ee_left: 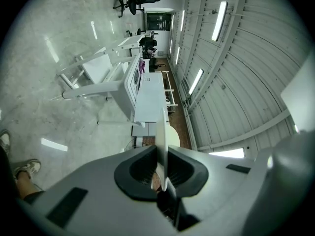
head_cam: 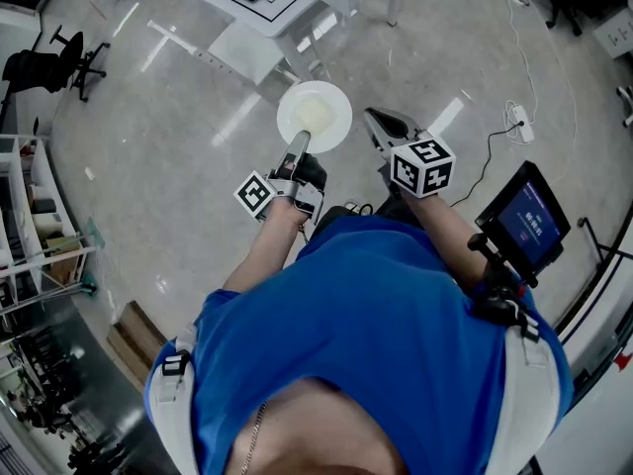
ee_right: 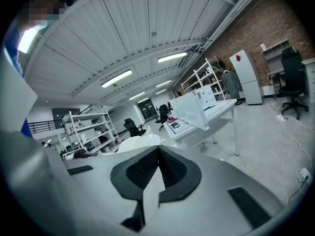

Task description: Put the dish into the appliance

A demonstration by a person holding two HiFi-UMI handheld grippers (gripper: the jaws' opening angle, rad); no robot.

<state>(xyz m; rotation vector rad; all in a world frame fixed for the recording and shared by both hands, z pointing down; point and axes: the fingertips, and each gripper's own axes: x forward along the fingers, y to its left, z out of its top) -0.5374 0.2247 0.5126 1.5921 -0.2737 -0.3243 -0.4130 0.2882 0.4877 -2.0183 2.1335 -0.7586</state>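
1. The dish is a white plate, held out in front of the person, up in the air over the floor. It's not on anything.
2. The left gripper has it by the near rim. In the left gripper view the dish sits edge-on right between the pads, and the left gripper is clamped tight on it.
3. The rest of the dish sticks out past the jaws, away from the person.
4. The right gripper is just to the right of the dish and looks like it isn't touching it. In its own view the right gripper has its jaws pressed together on nothing, and the dish peeks out behind them on the left.
5. Further out there's a white table, well clear of the dish.
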